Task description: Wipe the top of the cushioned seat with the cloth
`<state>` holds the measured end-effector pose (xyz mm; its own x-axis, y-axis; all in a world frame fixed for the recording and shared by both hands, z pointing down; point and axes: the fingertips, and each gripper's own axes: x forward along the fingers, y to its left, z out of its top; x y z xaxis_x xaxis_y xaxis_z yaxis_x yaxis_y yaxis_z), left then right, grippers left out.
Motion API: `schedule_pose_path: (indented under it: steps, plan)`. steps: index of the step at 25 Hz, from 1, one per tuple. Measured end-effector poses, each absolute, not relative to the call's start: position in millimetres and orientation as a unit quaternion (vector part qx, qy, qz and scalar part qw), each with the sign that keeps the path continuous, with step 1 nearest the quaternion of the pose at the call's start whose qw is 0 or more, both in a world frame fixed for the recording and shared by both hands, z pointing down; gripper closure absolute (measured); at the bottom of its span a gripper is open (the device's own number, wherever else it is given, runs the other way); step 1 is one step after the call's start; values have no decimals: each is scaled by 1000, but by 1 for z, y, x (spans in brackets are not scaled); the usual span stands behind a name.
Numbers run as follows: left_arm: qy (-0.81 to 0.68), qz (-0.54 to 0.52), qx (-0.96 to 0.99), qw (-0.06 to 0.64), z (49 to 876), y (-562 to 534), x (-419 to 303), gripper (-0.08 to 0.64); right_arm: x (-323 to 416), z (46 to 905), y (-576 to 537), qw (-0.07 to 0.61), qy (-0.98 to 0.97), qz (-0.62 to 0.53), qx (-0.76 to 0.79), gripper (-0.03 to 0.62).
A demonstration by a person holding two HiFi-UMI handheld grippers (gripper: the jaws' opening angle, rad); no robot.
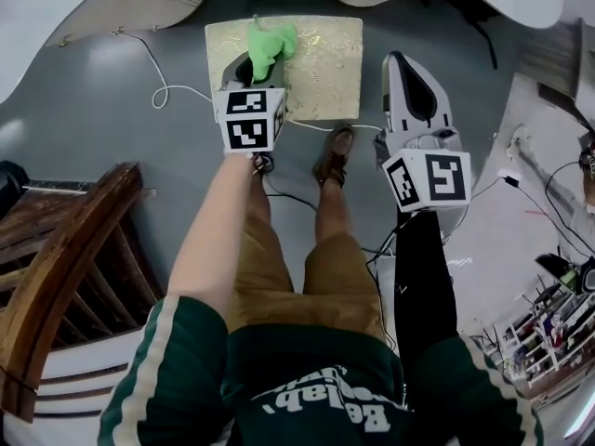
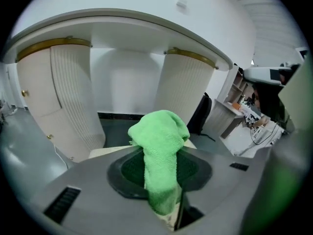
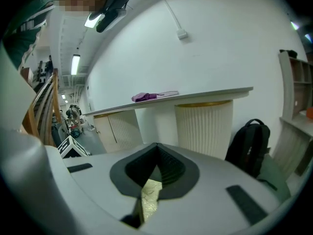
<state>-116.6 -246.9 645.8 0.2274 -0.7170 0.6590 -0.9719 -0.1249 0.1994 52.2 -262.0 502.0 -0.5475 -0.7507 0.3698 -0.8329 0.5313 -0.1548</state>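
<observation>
Over the cushioned seat (image 1: 325, 68), left claw (image 1: 257, 63) clamps the green cloth (image 1: 271, 45); right claw (image 1: 400, 63) clenched, empty.

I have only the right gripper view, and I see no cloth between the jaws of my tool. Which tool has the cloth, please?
Observer: The left tool has it. Its jaws are shut on a green cloth, which is bunched up between them.
Operator: Is that cloth over the seat?
Observer: Yes. In the head view the cloth shows over the seat, near its far edge and left of the middle. I cannot tell whether it touches the top.
</observation>
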Motion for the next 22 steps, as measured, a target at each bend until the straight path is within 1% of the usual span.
schedule_pose_path:
  steps: [5,10,15,18,22]
  plan:
    - [-541,208,748,323,659,-248,-15,426,94,504,-259,128,-854,165,477,583]
    - [-504,257,758,325,696,-244,55,426,136,507,-256,125,-843,174,494,583]
    - [-490,335,729,341,751,-235,70,428,166,512,-255,124,-837,183,501,583]
    - [-490,342,734,325,751,-234,70,428,176,517,-253,123,-834,188,504,583]
    - [-487,342,737,321,748,-234,69,430,174,518,-255,122,-835,188,503,583]
